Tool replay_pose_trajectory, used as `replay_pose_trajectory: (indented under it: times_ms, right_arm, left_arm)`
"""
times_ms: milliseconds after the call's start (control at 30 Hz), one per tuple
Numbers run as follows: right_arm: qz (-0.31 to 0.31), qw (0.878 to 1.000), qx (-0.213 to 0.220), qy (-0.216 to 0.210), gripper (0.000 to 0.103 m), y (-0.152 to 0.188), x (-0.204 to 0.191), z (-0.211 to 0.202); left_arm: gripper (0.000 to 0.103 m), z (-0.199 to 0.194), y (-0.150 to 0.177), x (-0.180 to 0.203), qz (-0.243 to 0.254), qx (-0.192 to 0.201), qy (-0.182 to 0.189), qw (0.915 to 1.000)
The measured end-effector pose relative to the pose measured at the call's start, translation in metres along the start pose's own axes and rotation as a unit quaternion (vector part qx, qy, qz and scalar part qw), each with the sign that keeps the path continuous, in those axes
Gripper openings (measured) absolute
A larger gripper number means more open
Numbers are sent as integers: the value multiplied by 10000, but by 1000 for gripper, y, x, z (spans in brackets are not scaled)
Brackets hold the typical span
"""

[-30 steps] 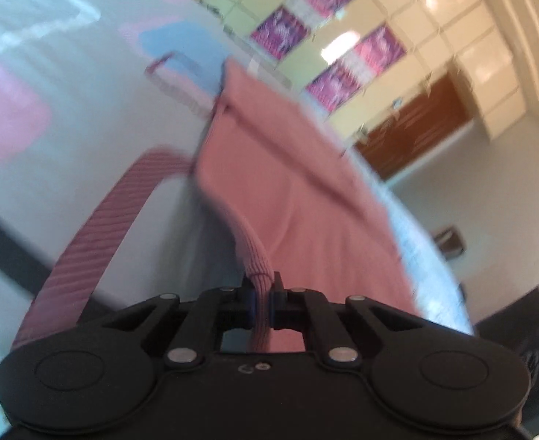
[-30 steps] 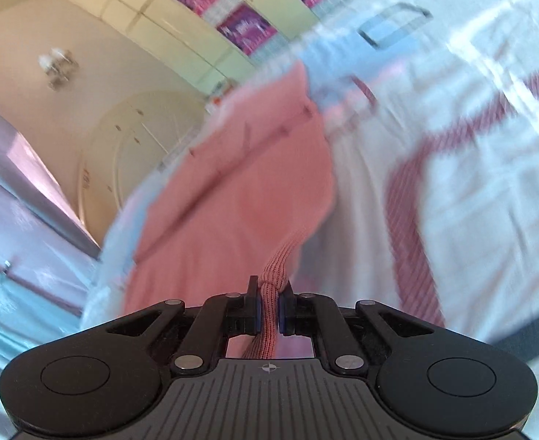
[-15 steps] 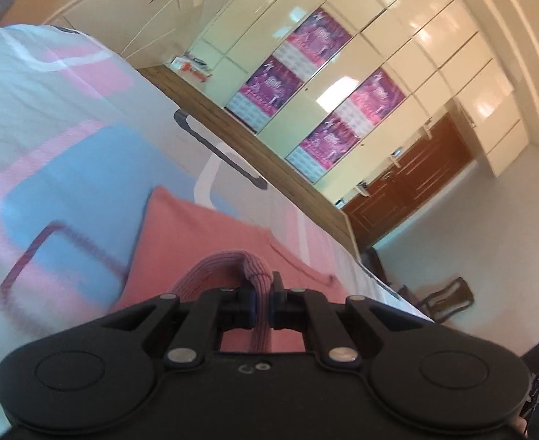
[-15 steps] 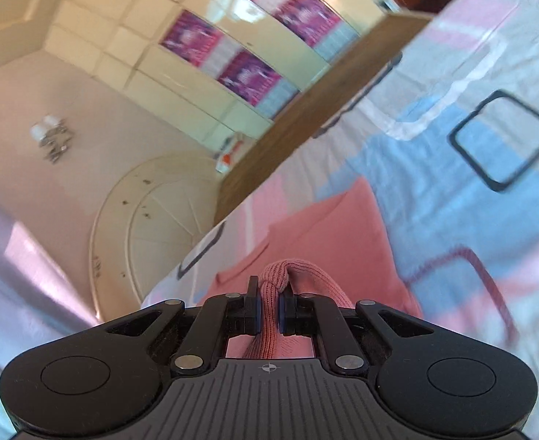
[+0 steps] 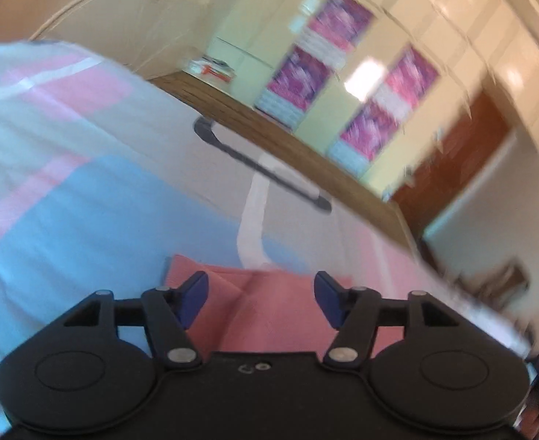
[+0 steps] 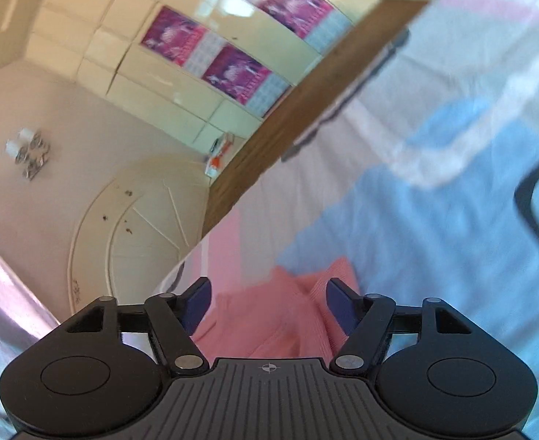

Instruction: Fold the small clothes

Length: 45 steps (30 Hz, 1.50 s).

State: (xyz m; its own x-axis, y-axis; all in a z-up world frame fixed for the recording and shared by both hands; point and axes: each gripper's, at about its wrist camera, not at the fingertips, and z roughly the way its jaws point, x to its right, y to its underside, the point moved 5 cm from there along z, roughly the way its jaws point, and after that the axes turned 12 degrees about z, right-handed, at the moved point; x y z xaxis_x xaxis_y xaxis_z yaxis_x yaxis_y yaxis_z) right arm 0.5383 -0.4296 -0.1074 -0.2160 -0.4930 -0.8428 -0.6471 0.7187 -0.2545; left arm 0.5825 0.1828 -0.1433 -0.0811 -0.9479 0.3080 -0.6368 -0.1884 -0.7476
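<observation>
Pink garment [image 5: 269,304] lying folded on the bed [image 5: 86,220], low in both wrist views, just ahead of the fingers; also seen at [image 6: 277,315]. Left gripper [image 5: 261,299] spread wide, blue fingers [image 5: 193,297] apart, gripping nothing. Right gripper [image 6: 268,304] likewise wide, fingers [image 6: 343,306] either side of the cloth, not pinching it. Bedsheet [image 6: 434,220] patterned in blue, pink and white blocks with dark outlined rectangles. Wooden bed edge [image 5: 288,146] beyond. Cream cupboards [image 6: 141,44] carrying purple posters [image 5: 387,110] on the far wall; brown door [image 5: 464,154] at right. Both views blurred.
</observation>
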Motion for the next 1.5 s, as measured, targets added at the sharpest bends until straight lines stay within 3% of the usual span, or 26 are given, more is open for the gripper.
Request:
replay_pose_trajectory:
  times_ms: [33, 67, 167, 267, 333, 367, 400, 467, 533, 600, 667, 833, 933, 967, 1000, 1033, 1100, 1133, 1167, 1200, 1267, 1333, 1367, 1433, 1500]
  right_arm:
    - [-332, 9994, -1, 120, 67, 2, -3, 0]
    - [-690, 9973, -55, 231, 58, 5, -7, 2]
    - [-1461, 9870, -309, 596, 43, 17, -16, 21]
    - [-2109, 9707, -483, 1048, 41, 34, -21, 41]
    - [-2571, 9556, -563, 1323, 39, 46, -22, 54]
    - [-2770, 9489, -572, 1397, 23, 54, -22, 56]
    - [-2964, 9425, -592, 1425, 10, 58, -25, 58]
    - [-3266, 9327, -493, 1449, 8, 64, -30, 58]
    - [-3404, 9324, -86, 1210, 8, 64, -40, 44]
    - [-3419, 9331, 295, 1080, 8, 62, -42, 33]
    - [-3461, 9296, 398, 1201, 8, 65, -39, 39]
    - [-3288, 9303, 87, 1622, 8, 72, -16, 69]
    - [-3204, 9323, 72, 1676, 8, 74, -13, 71]
    - [-3163, 9335, 46, 1685, 11, 70, -13, 65]
    - [-3188, 9315, 45, 1752, 18, 70, -15, 63]
    - [-3328, 9227, 187, 1936, 33, 70, -20, 58]
    - [-3669, 9073, 587, 1969, 38, 76, -42, 46]
    - [-3738, 9090, 538, 1763, 37, 84, -52, 42]
    - [-3780, 9128, 321, 1514, 37, 95, -62, 45]
    - [-3964, 9092, 33, 1274, 37, 111, -73, 53]
    - [-4403, 8927, -548, 784, 37, 149, -92, 73]
    - [-4640, 8773, -1132, 464, 37, 181, -100, 96]
    - [-4749, 8692, -1244, 593, 37, 189, -100, 109]
    - [-4887, 8594, -1015, 1111, 38, 188, -95, 132]
    - [-4524, 8795, -989, 1096, 41, 178, -94, 144]
  left_arm:
    - [57, 7, 1, 3, 312, -147, -24, 9994]
    - [56, 11, 2, 7, 546, -269, -23, 9981]
    - [48, 32, 6, 23, 1250, -729, -152, 9894]
    - [44, 46, 14, 36, 1846, -1005, -388, 9769]
    - [24, 46, 18, 41, 1964, -985, -341, 9750]
    - [13, 45, 19, 44, 1948, -953, -243, 9759]
    - [12, 41, 19, 47, 2022, -844, -252, 9754]
    - [12, 26, 14, 53, 2161, -293, -338, 9753]
    - [12, 9, 11, 53, 2074, 219, -458, 9769]
    - [12, 0, 8, 50, 1886, 474, -607, 9790]
    - [12, 6, 9, 45, 1745, 369, -673, 9817]
    - [12, 35, 20, 36, 1640, -286, -891, 9820]
    - [21, 37, 27, 35, 1785, -360, -994, 9782]
    - [28, 39, 26, 34, 1798, -357, -1057, 9774]
    - [45, 36, 24, 34, 1784, -335, -1108, 9771]
    - [53, 25, 23, 38, 1841, -243, -1169, 9756]
    - [64, 17, 14, 56, 1975, 65, -867, 9764]
    - [64, 12, 18, 71, 2070, 65, -522, 9769]
    - [62, 14, 24, 89, 2285, -3, -292, 9731]
    - [61, 18, 30, 109, 2524, -62, -66, 9676]
    - [60, 28, 45, 148, 2977, -212, 430, 9535]
    - [60, 45, 60, 174, 3358, -412, 524, 9396]
    - [60, 56, 63, 177, 3376, -544, 457, 9386]
    - [67, 74, 62, 177, 3235, -634, 392, 9433]
    - [77, 86, 56, 172, 2982, -642, 314, 9518]
